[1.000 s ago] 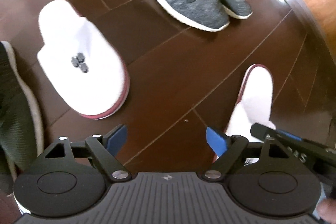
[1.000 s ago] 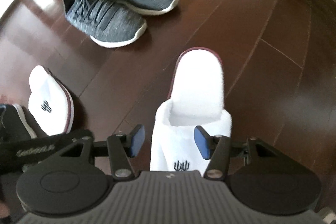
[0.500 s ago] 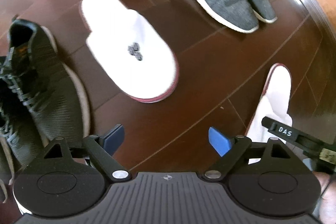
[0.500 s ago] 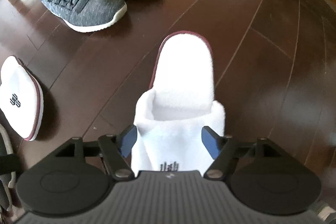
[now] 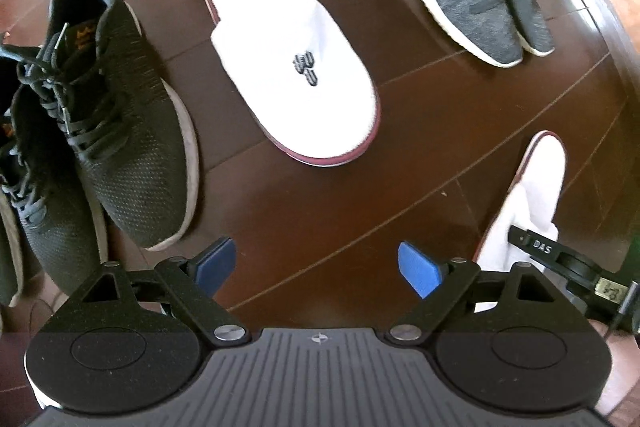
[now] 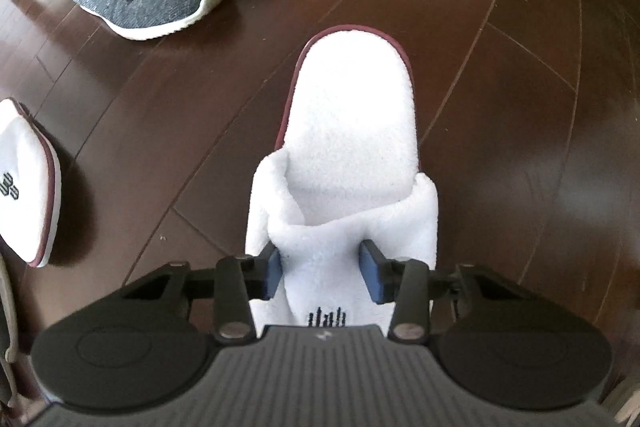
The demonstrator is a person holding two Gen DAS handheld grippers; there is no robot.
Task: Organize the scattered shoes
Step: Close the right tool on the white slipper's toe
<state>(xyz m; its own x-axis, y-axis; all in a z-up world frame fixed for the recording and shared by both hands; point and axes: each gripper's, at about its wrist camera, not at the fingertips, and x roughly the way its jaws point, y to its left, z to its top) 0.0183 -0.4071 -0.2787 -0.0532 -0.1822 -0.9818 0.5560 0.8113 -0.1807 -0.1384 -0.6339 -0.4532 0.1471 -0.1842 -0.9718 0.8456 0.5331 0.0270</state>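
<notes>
Right tongs (image 6: 323,273) clamped on white slipper (image 6: 348,147); left tongs (image 5: 316,267) apart, empty.

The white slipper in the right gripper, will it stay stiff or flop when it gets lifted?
Likely floppy: the white slipper's plush upper already bunches inward where the right gripper pinches it. Probably light, being thin terry on a slim maroon-edged sole. The heel end may sag, since the grip sits on the toe end.
</notes>
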